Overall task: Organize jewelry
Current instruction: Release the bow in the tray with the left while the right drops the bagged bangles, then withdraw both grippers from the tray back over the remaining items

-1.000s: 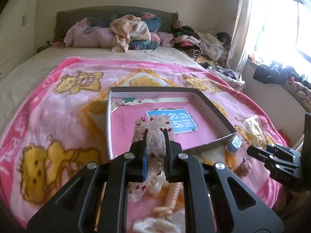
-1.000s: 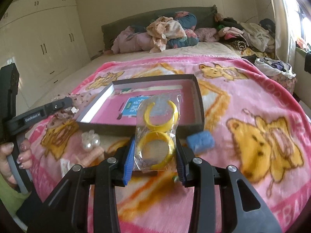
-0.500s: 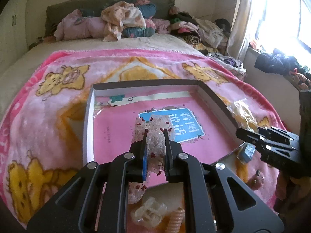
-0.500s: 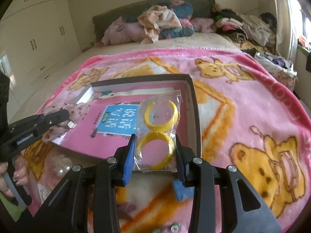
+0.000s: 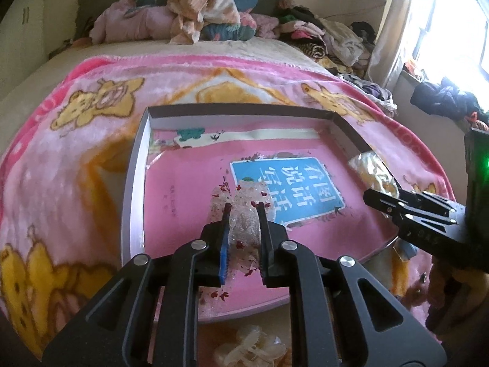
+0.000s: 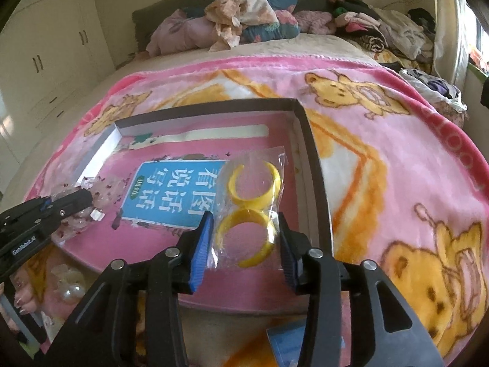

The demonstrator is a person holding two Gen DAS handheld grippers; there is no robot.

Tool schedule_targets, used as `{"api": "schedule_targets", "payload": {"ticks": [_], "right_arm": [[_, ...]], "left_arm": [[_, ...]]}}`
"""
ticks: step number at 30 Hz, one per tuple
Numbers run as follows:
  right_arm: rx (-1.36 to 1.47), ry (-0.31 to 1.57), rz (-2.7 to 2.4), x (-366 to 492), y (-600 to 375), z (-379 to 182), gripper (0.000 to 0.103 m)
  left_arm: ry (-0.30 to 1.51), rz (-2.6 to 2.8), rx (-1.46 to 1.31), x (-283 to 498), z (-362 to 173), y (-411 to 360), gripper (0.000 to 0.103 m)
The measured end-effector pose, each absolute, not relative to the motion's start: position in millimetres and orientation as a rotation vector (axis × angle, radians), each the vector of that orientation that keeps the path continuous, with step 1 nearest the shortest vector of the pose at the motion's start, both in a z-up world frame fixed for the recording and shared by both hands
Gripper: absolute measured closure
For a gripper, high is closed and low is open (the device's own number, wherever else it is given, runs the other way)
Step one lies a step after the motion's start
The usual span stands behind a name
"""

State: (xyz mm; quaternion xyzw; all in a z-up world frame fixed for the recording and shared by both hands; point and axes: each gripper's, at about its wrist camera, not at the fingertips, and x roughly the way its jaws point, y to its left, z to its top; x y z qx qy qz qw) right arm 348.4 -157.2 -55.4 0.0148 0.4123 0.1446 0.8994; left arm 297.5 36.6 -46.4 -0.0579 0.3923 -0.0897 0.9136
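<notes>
A shallow dark-rimmed box with a pink floor and a blue label lies on the pink bear blanket. My left gripper is shut on a clear bag with red specks, held over the box's near left part; it also shows in the right wrist view. My right gripper is shut on a clear bag of yellow bangles, held over the box's near right part. In the left wrist view the right gripper shows with that bag.
Pearly hair clips lie on the blanket in front of the box. A small blue packet lies near its front right corner. A pile of clothes fills the bed's far end. A window is at right.
Both grippers have moved forward with their bags, from in front of the box to over its floor. Both grips stay shut.
</notes>
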Motion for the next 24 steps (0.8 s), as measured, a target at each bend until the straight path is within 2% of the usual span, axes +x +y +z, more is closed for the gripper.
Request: {"api": "schedule_targets", "payload": {"ticks": [7,10,14,17,20,24], "right_arm": [[0.031,0.781,0.286,330,-163,-42,0.039],[0.041,0.756,0.281,319,-168,-36,0.033],[0.031,0.715,0.27,302,-173,-28,0.03],[0.029,0.686,0.263,292,-176,-23,0.026],[0.03,0.653,0.259,279,-180,-16,0.022],[0.025,0.616,0.244,261,-184,-9,0.02]], "left_arm": [[0.789,-0.182,-0.13,294,-44,37,0.093],[0.776,-0.177,-0.128,289,-42,37,0.088],[0.739,-0.171,-0.128,280,-36,38,0.073],[0.693,-0.162,-0.118,270,-26,38,0.07],[0.635,-0.157,-0.094,257,-14,35,0.055],[0.569,-0.153,-0.065,237,1,29,0.043]]}}
